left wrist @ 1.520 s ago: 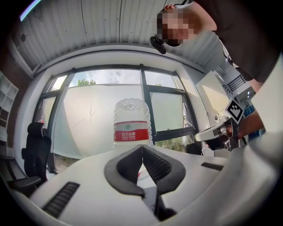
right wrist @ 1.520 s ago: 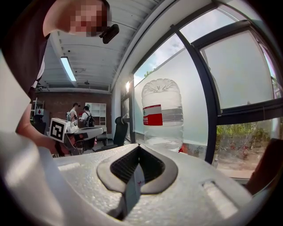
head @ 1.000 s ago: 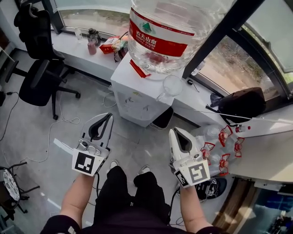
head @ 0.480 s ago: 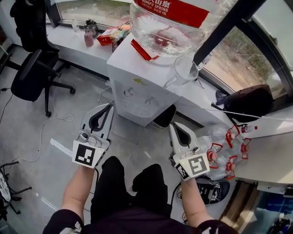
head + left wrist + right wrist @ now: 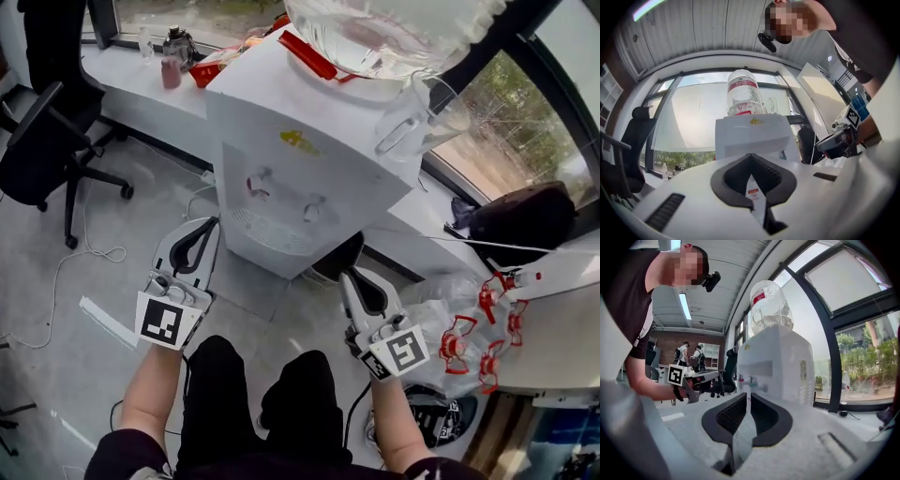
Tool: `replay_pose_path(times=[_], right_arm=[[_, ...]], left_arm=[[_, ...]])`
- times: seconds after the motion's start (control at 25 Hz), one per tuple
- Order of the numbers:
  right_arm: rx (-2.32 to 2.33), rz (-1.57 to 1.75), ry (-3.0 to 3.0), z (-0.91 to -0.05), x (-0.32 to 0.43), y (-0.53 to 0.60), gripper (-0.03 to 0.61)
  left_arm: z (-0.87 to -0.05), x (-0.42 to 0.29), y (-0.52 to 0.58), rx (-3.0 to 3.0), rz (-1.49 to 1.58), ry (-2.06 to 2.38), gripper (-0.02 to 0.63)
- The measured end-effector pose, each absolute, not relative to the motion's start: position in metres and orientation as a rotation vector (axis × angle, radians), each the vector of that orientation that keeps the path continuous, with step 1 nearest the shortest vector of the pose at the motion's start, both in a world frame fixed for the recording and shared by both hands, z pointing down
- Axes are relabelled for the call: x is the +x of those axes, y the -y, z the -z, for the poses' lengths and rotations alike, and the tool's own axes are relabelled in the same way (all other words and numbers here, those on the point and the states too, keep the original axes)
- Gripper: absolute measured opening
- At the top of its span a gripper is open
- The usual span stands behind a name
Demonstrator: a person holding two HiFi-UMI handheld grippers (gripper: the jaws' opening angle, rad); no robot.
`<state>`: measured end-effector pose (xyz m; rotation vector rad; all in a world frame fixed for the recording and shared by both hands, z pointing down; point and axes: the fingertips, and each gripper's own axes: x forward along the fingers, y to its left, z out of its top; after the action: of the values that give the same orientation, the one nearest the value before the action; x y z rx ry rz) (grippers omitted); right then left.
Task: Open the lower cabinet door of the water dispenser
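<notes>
The white water dispenser (image 5: 281, 159) stands ahead with a clear bottle (image 5: 394, 33) on top and two taps (image 5: 281, 192) on its front. Its lower cabinet front (image 5: 267, 253) shows only as a steep sliver under the drip grille. My left gripper (image 5: 214, 223) is shut and empty, low in front of the dispenser's left side. My right gripper (image 5: 349, 275) is off its right front corner, its jaws just starting to part with nothing between them. Neither touches the dispenser. In the gripper views the dispenser (image 5: 752, 136) (image 5: 773, 366) rises beyond the jaw tips (image 5: 750, 155) (image 5: 748, 394).
A glass jug (image 5: 417, 117) sits on the dispenser top. A black bin (image 5: 337, 255) stands behind its right side. A clear bag of red-handled bottles (image 5: 469, 333) lies at right, a black bag (image 5: 511, 211) on the sill, an office chair (image 5: 47, 131) at left.
Both grippers and my view have sunk. The dispenser now looks bigger and closer, with its front and taps in fuller view. Both grippers stay side by side.
</notes>
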<state>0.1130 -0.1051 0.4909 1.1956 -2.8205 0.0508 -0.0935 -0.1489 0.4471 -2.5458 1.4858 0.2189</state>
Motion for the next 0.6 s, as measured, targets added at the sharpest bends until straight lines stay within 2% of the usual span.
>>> replay_pose_path(times=[0.24, 0.6], right_arm=[[1.300, -0.043, 2.757, -0.578, 0.135, 0.128, 0.029], [1.362, -0.079, 2.764, -0.681, 0.142, 0.138, 0.031]], left_arm=[[-0.538, -0.079, 0.164, -2.570, -0.209, -1.434, 0.009], [-0.629, -0.088, 0.159, -2.516, -0.177, -1.461, 0.009]])
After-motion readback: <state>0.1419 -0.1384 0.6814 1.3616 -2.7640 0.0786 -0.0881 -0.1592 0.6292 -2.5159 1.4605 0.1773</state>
